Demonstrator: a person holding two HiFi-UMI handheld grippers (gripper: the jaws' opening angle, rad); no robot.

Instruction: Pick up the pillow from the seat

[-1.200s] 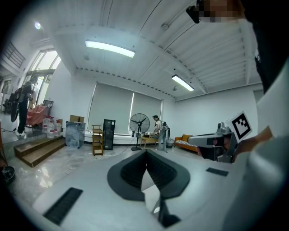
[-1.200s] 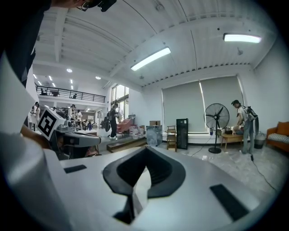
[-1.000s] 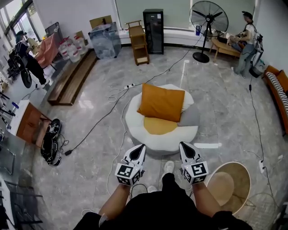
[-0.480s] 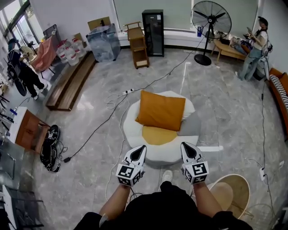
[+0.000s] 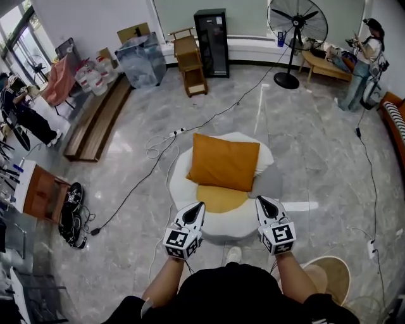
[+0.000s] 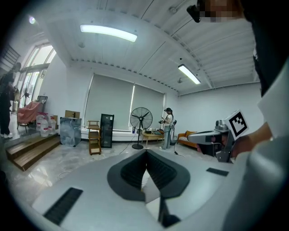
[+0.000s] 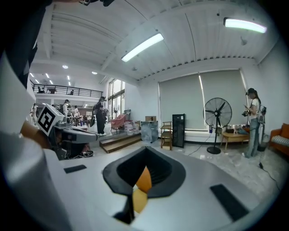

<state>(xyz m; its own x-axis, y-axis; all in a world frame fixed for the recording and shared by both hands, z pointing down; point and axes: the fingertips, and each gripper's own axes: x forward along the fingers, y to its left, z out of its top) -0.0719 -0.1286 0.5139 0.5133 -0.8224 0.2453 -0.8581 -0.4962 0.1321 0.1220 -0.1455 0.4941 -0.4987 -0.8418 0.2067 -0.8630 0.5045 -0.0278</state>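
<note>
Held left tongs [image 5: 199,205] and right tongs [image 5: 260,199] pressed together, pinching nothing, at the near edge of the round white seat [image 5: 269,180]. Found orange pillow [image 5: 223,161] lying on that seat, beyond its yellow patch [image 5: 218,197], apart from both tongs.

place: large open studio or lab hall | signs: polished stone floor [image 5: 316,145] crossed by loose cables [image 5: 221,112]; pedestal fan [image 5: 297,19]; black glass-door cabinet [image 5: 212,35]; ceiling strip lights [image 6: 108,32]; mezzanine railing [image 7: 58,89]; person [image 5: 367,44] standing beside a low wooden table [image 5: 319,63]
</note>
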